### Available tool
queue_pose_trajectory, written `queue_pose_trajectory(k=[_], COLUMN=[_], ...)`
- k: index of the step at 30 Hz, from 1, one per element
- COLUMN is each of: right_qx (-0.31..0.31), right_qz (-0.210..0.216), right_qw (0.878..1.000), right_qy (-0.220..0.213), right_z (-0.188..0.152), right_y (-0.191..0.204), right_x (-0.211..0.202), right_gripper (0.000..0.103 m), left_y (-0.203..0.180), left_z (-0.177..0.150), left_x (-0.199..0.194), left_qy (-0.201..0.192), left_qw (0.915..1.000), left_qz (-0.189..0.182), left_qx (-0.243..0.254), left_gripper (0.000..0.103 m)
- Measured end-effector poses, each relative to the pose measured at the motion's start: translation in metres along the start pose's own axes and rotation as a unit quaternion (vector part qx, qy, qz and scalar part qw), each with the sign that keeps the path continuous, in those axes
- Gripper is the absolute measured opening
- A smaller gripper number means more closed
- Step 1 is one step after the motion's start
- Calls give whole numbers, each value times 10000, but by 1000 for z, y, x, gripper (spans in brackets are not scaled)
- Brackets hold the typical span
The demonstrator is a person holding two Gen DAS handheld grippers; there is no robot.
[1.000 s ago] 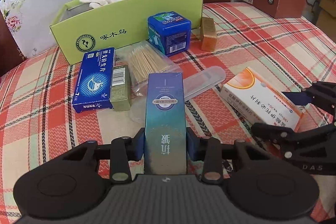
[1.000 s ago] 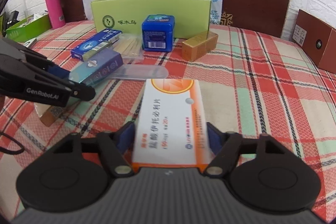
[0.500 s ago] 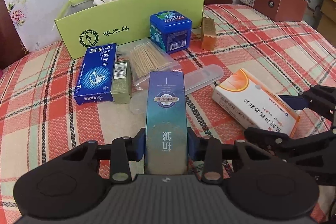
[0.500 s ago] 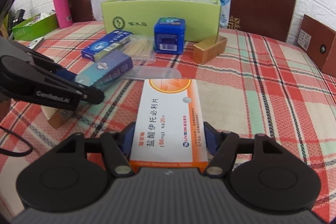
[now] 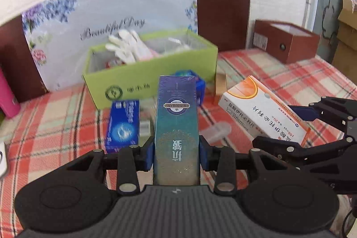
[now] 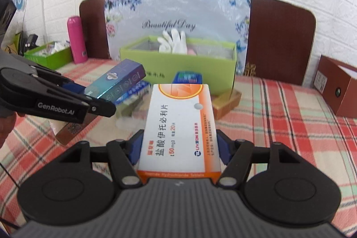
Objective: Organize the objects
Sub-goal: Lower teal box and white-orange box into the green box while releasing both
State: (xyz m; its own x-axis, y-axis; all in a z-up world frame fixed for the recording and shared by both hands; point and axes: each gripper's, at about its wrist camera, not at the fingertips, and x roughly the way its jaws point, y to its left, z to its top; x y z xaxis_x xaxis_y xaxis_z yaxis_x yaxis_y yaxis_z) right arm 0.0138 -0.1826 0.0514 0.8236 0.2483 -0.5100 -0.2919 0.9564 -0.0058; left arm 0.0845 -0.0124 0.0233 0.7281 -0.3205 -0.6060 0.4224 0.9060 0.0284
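My left gripper [image 5: 176,154] is shut on a tall teal-and-purple box [image 5: 176,126] and holds it lifted above the table; this box also shows in the right wrist view [image 6: 116,84]. My right gripper [image 6: 179,148] is shut on a white-and-orange medicine box [image 6: 178,126], also lifted; it shows in the left wrist view [image 5: 263,113]. An open green box [image 5: 151,79] with white gloves [image 5: 125,48] inside stands ahead of both. It appears in the right wrist view too [image 6: 178,66].
On the plaid tablecloth lie a blue flat box [image 5: 122,124], a blue cube box [image 6: 188,77], a gold box [image 6: 227,104] and a clear plastic case [image 5: 216,133]. A brown box [image 5: 285,41] stands back right. A pink bottle [image 6: 77,39] and a green tray [image 6: 46,55] stand left.
Both grippers have risen and tilted up with their boxes. The held boxes now sit higher against the green box, and the wall behind has come into view.
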Motion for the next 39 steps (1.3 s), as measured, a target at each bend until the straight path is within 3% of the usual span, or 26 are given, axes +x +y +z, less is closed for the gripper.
queue_pose_trajectory(k=[12, 17, 31, 36, 37, 38, 39], right_qx=[-97, -166, -869, -714, -739, -796, -869], right_qz=[94, 243, 12, -4, 61, 100, 57], right_qw=[9988, 9978, 9922, 9945, 9951, 9955, 9954], right_qy=[-469, -586, -897, -772, -657, -505, -410], right_z=[55, 78, 141, 147, 145, 142, 136], right_y=[-12, -13, -18, -24, -25, -25, -24], right_x=[19, 42, 150, 198, 208, 217, 222], right_gripper=[65, 65, 65, 66, 70, 77, 87], left_y=[21, 41, 94, 109, 111, 112, 112], left_z=[53, 78, 146, 151, 149, 145, 142], left_x=[0, 16, 86, 121, 129, 137, 143], left_qy=[-591, -675, -657, -545, -548, -535, -479], left_qw=[9978, 9959, 9913, 9903, 9900, 9901, 9901], left_qz=[245, 348, 551, 670, 695, 729, 807], left_qx=[-161, -496, -1000, -1090, -1095, -1072, -1040], left_gripper=[41, 41, 41, 41, 44, 63, 71])
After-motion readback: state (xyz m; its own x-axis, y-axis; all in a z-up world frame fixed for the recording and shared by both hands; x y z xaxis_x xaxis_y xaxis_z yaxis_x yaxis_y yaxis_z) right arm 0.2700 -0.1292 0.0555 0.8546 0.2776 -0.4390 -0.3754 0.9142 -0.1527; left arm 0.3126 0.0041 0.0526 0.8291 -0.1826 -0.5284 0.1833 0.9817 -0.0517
